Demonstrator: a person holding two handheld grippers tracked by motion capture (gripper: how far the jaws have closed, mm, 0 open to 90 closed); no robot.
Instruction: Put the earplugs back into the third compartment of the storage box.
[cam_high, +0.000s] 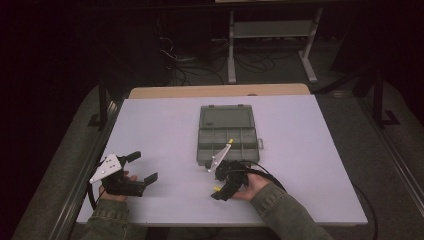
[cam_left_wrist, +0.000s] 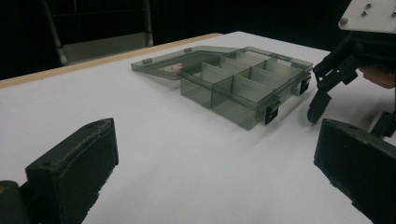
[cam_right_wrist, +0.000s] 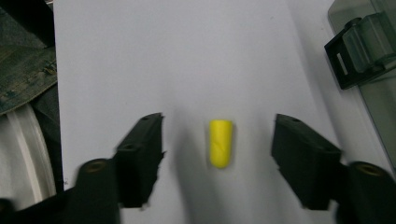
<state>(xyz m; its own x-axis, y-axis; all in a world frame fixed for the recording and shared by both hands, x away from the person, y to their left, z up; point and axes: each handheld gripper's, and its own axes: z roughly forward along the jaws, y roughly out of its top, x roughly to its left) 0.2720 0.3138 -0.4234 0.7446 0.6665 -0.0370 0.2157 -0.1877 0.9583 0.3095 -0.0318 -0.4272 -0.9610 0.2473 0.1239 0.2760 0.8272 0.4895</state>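
An open grey box (cam_high: 227, 132) with divided compartments lies mid-table (cam_high: 310, 165), its lid folded flat away from the person and its black latches facing the right gripper (cam_high: 226, 181), which hovers just in front of it. Nothing lies between that gripper and the yellow earplug (cam_right_wrist: 221, 143) on the bare white tabletop. The earplug sits between the right gripper's black jaws, its long axis running along them, rounded end pointing away; the pads stand clear of it on both sides, not gripping. The left gripper (cam_high: 142, 169) rests well to the left, jaws spread wide and empty.
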